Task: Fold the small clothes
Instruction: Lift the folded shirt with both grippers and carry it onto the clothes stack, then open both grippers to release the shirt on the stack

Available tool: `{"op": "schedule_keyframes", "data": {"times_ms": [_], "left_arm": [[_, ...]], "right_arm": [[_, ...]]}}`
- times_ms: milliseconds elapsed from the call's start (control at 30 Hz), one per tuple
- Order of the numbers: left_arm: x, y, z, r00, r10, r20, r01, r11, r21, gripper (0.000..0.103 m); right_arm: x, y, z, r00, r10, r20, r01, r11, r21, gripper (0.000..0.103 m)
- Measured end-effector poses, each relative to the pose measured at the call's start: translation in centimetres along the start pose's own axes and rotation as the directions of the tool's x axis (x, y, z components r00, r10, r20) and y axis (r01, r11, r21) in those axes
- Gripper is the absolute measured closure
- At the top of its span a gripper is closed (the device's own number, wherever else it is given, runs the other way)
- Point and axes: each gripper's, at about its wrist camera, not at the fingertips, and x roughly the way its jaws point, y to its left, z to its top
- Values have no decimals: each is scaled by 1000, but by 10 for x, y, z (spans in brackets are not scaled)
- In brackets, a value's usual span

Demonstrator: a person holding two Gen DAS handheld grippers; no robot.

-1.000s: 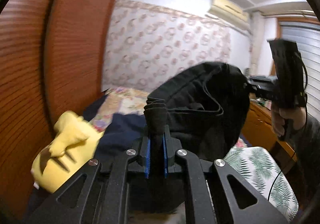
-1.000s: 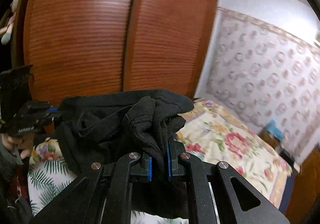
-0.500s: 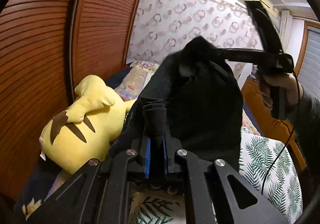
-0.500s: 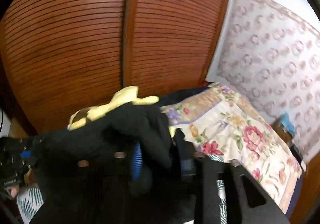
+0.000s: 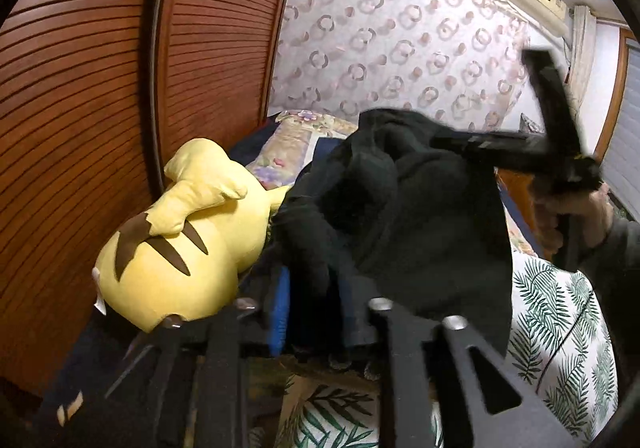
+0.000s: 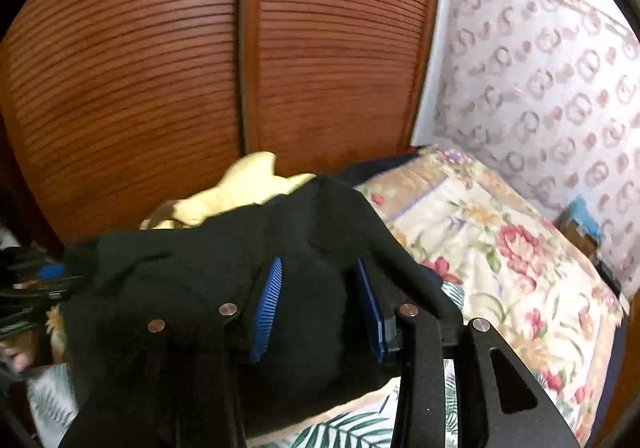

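A black garment (image 5: 404, 216) hangs bunched in the air between my two grippers, above the bed. My left gripper (image 5: 316, 288) has its jaws spread, and cloth still lies between its blue pads. My right gripper (image 6: 318, 288) is open too, its blue pads (image 6: 268, 300) wide apart with the black garment (image 6: 224, 272) draped over and between them. The right gripper also shows in the left wrist view (image 5: 532, 156), at the garment's far upper corner.
A yellow plush toy (image 5: 184, 240) lies on the bed against the wooden louvred wardrobe doors (image 6: 200, 60). A floral quilt (image 6: 500, 248) covers the far bed; a palm-leaf sheet (image 5: 560, 328) lies below the garment. A wooden cabinet edge (image 5: 516, 192) is at the right.
Both grippers have opened from a shut grip on the garment. The garment has dropped lower and slumped over the right gripper's fingers. Both views have tilted down toward the bed.
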Motion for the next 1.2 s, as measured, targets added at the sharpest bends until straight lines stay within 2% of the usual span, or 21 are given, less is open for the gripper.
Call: {"op": "schedule_keyframes", "data": {"times_ms": [33, 67, 133, 200, 300, 367, 467, 533, 633, 767, 833, 933, 1200], "left_arm": [[-2, 1, 0, 1000, -6, 3, 6, 1000, 0, 59], [-5, 1, 1, 1000, -15, 6, 15, 1000, -3, 55], [-14, -1, 2, 999, -34, 21, 34, 999, 2, 30], [-25, -5, 3, 998, -32, 46, 31, 999, 21, 21], [-38, -16, 5, 998, 6, 62, -10, 998, 64, 20], [-43, -20, 5, 997, 8, 71, -14, 996, 83, 20], [-52, -32, 5, 996, -11, 94, 2, 995, 104, 17], [-56, -40, 2, 995, -32, 92, 21, 992, 124, 17], [-61, -57, -4, 994, -35, 102, 18, 986, 167, 17], [-65, -78, -14, 994, -48, 100, 27, 979, 201, 17], [-67, -89, -19, 994, -54, 97, 32, 977, 211, 17], [-70, -105, -27, 992, -83, 93, 59, 970, 234, 17], [-81, -151, -43, 985, -150, 82, 123, 954, 272, 17]], "right_arm": [[14, -1, 4, 1000, -13, -15, 13, 1000, -2, 63], [23, -1, 3, 999, -20, -29, 20, 1000, -2, 63], [30, -1, 6, 1000, -13, -24, 13, 999, 32, 63], [29, -3, 11, 1000, -3, -12, 3, 998, 70, 63], [22, 5, 16, 1000, -31, 2, 31, 996, 80, 63], [-2, 15, 2, 999, -35, 23, 33, 994, 104, 63], [-36, 23, -13, 998, -40, 55, 33, 992, 124, 53], [-59, 32, -29, 994, -72, 79, 62, 990, 129, 42], [-89, 45, -60, 989, -88, 115, 68, 984, 167, 34], [-129, 60, -95, 980, -148, 131, 118, 970, 210, 28], [-145, 67, -112, 973, -197, 124, 163, 957, 238, 19], [-173, 79, -138, 959, -258, 118, 216, 934, 286, 19], [-245, 110, -191, 904, -412, 113, 337, 850, 406, 19]]}}
